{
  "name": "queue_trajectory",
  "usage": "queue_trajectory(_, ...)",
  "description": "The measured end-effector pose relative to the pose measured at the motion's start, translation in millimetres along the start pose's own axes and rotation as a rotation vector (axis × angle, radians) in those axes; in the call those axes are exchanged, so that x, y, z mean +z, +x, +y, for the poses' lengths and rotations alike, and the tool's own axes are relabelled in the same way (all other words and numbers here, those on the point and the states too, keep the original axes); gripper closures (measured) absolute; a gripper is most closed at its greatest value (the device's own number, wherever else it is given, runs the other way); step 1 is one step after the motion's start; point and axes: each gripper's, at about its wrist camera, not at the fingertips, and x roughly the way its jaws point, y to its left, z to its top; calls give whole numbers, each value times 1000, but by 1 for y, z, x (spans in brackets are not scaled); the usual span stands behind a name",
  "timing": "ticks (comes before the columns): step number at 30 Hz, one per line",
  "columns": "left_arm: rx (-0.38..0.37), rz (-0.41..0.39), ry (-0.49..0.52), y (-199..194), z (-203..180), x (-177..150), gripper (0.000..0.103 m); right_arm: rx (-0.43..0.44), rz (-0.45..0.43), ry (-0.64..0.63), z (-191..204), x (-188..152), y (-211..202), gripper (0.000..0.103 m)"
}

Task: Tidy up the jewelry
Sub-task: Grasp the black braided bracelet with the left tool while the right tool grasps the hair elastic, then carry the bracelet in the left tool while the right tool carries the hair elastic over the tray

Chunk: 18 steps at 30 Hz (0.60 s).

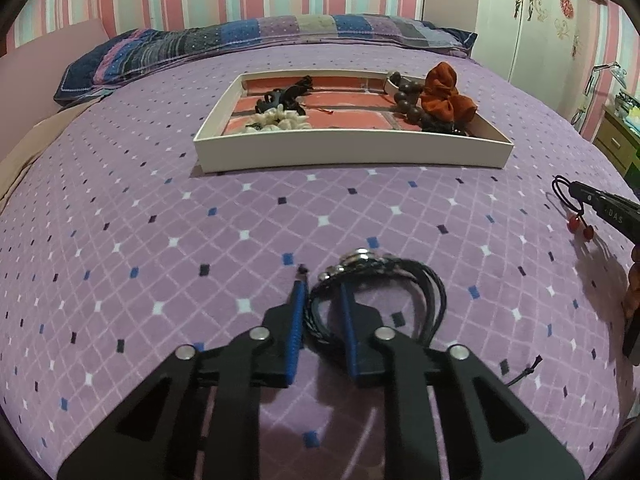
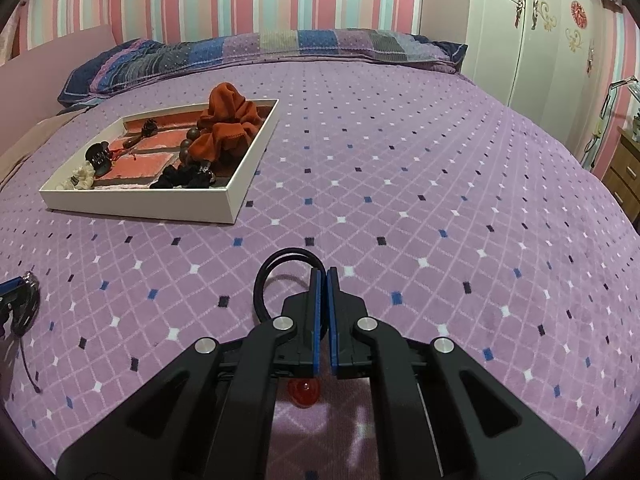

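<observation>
We see the white tray (image 1: pixel 352 152) far on the bed w/ orange scrunchie (image 1: pixel 446 94), wood beads (image 1: pixel 408 98), black clip (image 1: pixel 276 98). Near us, left gripper (image 1: pixel 322 288) pinches black cord bracelet (image 1: pixel 420 292); right gripper (image 2: pixel 326 276) clamps black hair tie (image 2: pixel 280 264).

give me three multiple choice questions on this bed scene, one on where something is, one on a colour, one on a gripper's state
1. Where does the rust-orange fabric scrunchie lie?
A. in the shallow white box
B. on the pillow
C. on the bare bedspread

2. What colour are the two small beads hanging from the thin black cord loop?
A. white
B. red
C. blue

3. How is the right gripper?
A. wide open
B. shut on the cord
C. shut on nothing

Answers:
1. A, it sits at the box's right end.
2. B, the left wrist view shows them red.
3. B, its blue pads pinch the loop.
</observation>
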Motion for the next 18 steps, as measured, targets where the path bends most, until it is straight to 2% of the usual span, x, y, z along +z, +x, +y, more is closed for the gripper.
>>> queue_trajectory(18,11,-102,-28,-28,0,15,88,16,-55,14,2,6,-16,99)
